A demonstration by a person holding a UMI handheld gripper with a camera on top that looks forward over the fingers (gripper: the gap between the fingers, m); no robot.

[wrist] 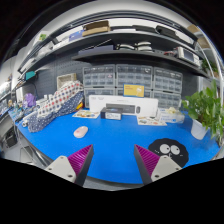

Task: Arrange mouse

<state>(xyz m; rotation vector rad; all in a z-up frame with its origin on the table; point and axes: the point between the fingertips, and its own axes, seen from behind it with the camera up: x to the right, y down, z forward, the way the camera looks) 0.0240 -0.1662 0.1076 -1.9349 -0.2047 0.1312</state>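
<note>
We see the tool [113, 160] with its two fingers spread apart, nothing between them, purple pads [79, 158] facing inward on each finger. Both fingers sit low over a blue bench [115, 140], whether touching it or above it we cannot tell. The mouse [81, 131], white and rounded, lies on the blue surface beyond the left finger, ahead and a bit to the left of it, well apart from both fingertips. Just beside the right finger, slightly ahead and to its right, we note a black round mouse pad [170, 150] with white eye-like marks, lying flat on the bench. Farther ahead, centred beyond the fingers, a white box [122, 103] stands at the back of the bench with a dark device [121, 111] in front of it. Behind that, racks of small parts drawers [118, 79] line the wall, one with a yellow label [133, 90]. Far ahead to the left we see a checkered black-and-white object [52, 104] resting at the bench edge. Far to the right a green plant [206, 108] stands in a light pot. Overhead, dark shelves [110, 42] carry assorted boxes. Small flat items lie near the white box on both sides, too small for us to tell what they are.
</note>
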